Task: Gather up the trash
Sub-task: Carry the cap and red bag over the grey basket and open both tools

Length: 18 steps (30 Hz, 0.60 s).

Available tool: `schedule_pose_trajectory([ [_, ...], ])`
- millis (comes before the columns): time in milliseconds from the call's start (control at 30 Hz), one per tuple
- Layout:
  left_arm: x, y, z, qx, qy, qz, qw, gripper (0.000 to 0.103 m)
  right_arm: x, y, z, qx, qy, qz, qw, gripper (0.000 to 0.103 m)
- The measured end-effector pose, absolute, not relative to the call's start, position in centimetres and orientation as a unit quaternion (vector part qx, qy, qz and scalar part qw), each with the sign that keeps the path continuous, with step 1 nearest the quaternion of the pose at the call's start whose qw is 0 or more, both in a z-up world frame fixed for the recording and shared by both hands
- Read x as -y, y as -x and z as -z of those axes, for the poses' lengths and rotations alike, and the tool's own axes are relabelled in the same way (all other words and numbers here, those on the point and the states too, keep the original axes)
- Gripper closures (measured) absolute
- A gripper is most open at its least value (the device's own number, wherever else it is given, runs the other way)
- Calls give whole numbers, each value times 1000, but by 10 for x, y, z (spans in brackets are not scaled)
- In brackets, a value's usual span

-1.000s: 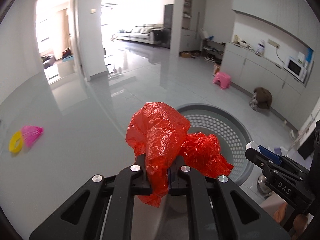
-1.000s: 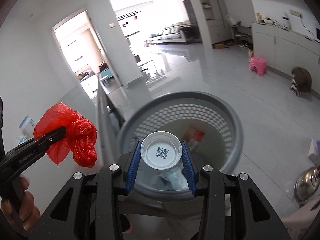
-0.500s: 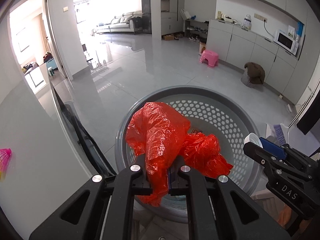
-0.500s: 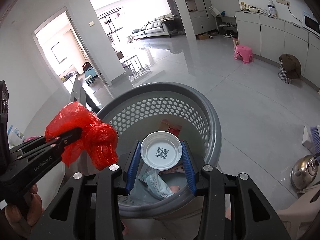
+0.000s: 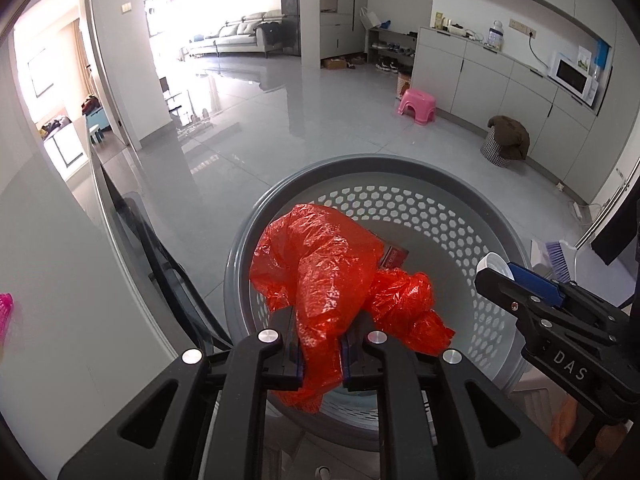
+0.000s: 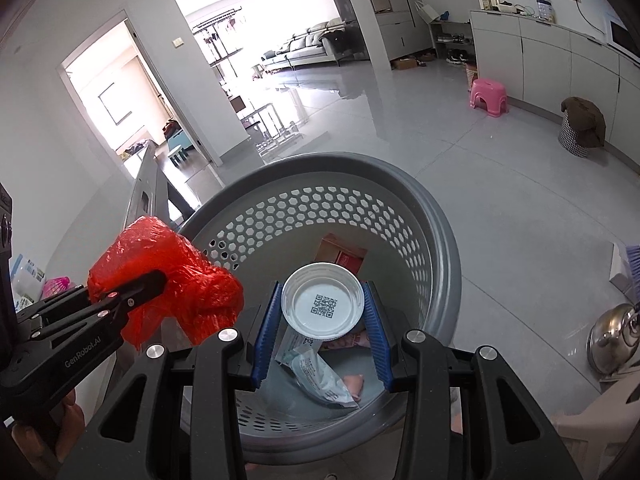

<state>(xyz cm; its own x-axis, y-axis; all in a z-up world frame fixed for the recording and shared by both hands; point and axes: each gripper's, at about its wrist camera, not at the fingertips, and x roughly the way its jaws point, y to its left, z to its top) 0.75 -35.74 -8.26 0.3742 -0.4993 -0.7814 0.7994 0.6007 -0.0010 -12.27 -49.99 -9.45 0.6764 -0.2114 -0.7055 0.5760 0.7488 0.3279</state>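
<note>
Left gripper (image 5: 320, 354) clamps crumpled red plastic bag (image 5: 320, 276); right gripper (image 6: 323, 332) pinches round white plastic lid (image 6: 322, 306). Both over perforated grey basket (image 6: 436, 216): release well inside rim.

Red carton (image 6: 340, 254) in the basket (image 6: 440, 240): lower part hidden behind the white lid (image 6: 322, 306); print illegible.
Wrappers (image 6: 316, 368) on basket floor: partly covered by lid and right tongs (image 6: 323, 340).
Left tongs (image 5: 320, 350): pad faces buried in red plastic bag (image 5: 320, 272).
Pink item (image 5: 5, 316), left frame edge: cut off.
Steel kettle (image 6: 612, 340), lower right: cropped by the frame.
</note>
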Motion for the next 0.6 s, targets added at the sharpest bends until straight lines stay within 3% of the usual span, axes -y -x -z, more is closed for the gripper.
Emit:
schedule_pose_trajectory([
  [67, 358, -7, 82, -388, -191, 401, 807, 81, 501, 123, 95, -331, -275, 226, 874, 59],
  [133, 357, -8, 81, -385, -188, 399, 811, 62, 502, 127, 94, -323, -276, 229, 875, 41],
  [200, 357, -7, 78, -379, -188, 396, 815, 55, 503, 130, 92, -317, -278, 231, 877, 41],
  [600, 358, -5, 79, -387, -183, 387, 817, 47, 502, 138, 89, -315, -284, 230, 876, 41],
])
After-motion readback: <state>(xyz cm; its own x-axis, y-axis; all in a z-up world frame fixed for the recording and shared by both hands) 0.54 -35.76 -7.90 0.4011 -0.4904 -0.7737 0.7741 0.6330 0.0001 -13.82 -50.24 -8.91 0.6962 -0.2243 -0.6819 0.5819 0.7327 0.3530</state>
